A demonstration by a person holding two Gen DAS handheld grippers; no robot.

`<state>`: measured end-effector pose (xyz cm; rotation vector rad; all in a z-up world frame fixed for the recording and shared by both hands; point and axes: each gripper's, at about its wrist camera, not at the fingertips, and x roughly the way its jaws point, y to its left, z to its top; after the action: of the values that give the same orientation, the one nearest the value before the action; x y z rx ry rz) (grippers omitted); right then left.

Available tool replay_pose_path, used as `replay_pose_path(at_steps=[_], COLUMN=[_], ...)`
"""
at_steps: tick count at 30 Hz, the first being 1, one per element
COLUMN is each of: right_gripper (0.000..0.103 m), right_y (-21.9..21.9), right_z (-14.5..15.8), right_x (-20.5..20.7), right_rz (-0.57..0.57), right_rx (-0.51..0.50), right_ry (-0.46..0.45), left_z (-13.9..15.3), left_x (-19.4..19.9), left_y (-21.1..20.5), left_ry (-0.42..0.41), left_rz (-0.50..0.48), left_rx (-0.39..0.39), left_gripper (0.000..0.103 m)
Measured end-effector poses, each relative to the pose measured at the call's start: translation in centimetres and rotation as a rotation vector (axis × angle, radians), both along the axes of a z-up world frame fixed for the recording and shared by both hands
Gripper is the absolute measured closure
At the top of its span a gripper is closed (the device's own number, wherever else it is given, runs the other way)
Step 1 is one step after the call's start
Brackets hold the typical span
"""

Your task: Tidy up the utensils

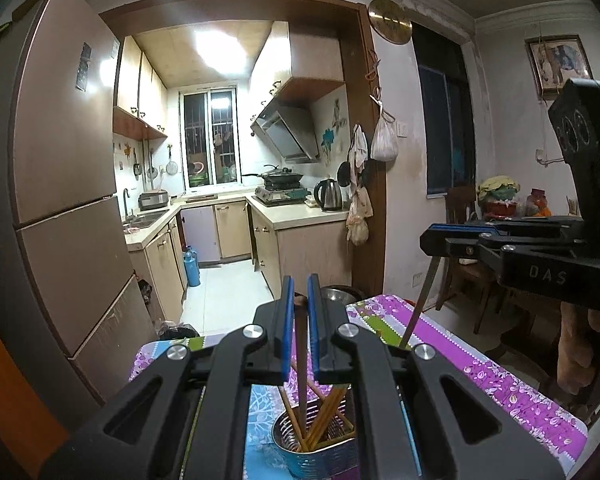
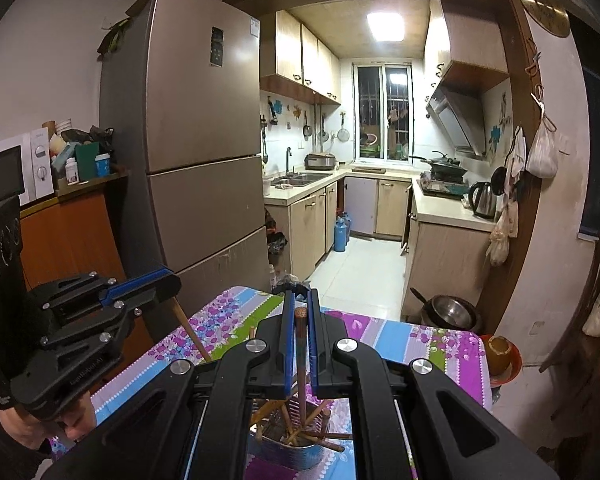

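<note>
A metal tin (image 1: 314,446) of chopsticks stands on the flowery desk (image 1: 500,376). Above it the left claw (image 1: 300,300) pinches one dark chopstick (image 1: 302,360), tip down in the tin. The right claw (image 2: 300,312) grips another chopstick (image 2: 301,344) likewise. Beyond lies the kitchen.

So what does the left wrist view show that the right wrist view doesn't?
Left wrist only: a framed picture on the far wall and the dark window beside the doorway.

Right wrist only: a microwave on the orange cabinet, and a hand gripping the other tool.

Both: kitchen, fridge, floral tablecloth, metal holder of chopsticks, and each gripper shut on one chopstick.
</note>
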<state>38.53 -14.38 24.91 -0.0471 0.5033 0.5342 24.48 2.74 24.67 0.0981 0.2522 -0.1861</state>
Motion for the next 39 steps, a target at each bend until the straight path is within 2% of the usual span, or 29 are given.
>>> replay_pose_path(at_steps=[18,19,20,22,28,39], right_gripper=[0.096,0.095,0.09,0.084,0.083,0.078], right_y=[0.6,0.6,0.6,0.4,-0.5,-3.6], right_z=[-1.4,-1.5,-1.6,-1.6,-1.2,-0.2], right_x=[1.4,1.5,1.6,1.7,1.2,-2.1], right_rz=[-0.009,-0.011,-0.014,-0.02,-0.037,-0.065], right_rx=[-0.003,-0.001,0.002,0.01,0.027,0.062], right_ry=[0.034,0.037,0.039,0.036,0.008,-0.022], left_z=[-1.6,-1.7,-1.8,-2.0,-2.2,-1.7], left_x=[2.9,3.1,3.2,3.2,2.8,-1.9], left_y=[0.3,0.4,0.4,0.7,1.8,3.6], left_ry=[0.109,0.113,0.116,0.107,0.095,0.036], left_rz=[0.04,0.043,0.048,0.058,0.087,0.129], left_rx=[-0.007,-0.006,-0.006,-0.009,-0.033,-0.057], left_gripper=[0.097,0.089,0.076,0.058,0.049,0.049])
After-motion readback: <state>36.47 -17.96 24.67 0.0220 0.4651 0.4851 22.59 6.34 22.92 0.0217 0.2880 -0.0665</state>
